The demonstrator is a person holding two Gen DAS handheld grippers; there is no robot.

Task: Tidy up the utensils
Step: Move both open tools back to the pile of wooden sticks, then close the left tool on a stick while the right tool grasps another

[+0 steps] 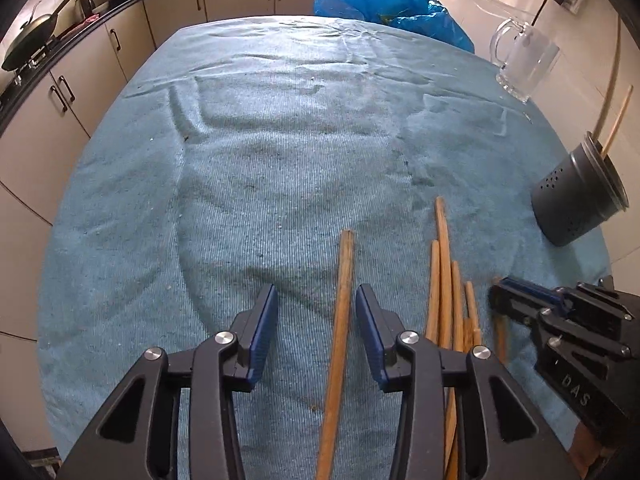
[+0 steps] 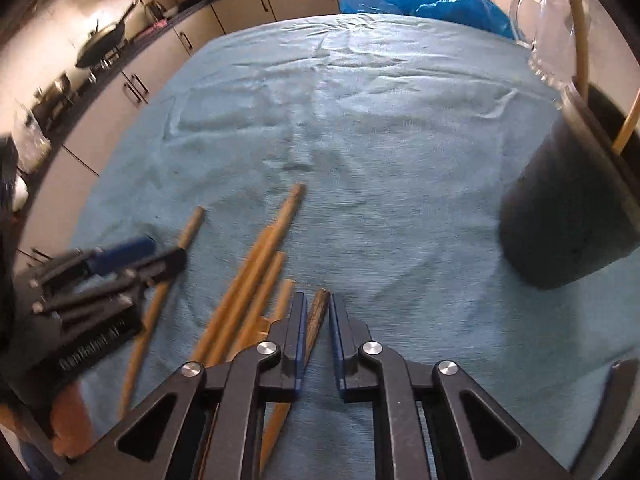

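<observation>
Left wrist view: left gripper [image 1: 316, 312] spread astride a lone chopstick [image 1: 338, 344]; right gripper [image 2: 318, 332] nearly closed around a dark chopstick [image 2: 316, 320]; holder [image 1: 580, 196] and glass mug [image 1: 524, 62] beyond.

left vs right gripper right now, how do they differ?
Left gripper has its jaws spread wide around a single chopstick without touching it; right gripper has its jaws nearly closed around a darker chopstick. Both are low over the blue cloth, near the chopstick pile.

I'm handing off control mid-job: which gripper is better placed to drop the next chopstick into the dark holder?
Right. The right gripper has its jaws nearly closed around a worn wooden chopstick, nearer the dark perforated utensil holder. The left gripper is open, merely straddling another wooden chopstick.
</observation>
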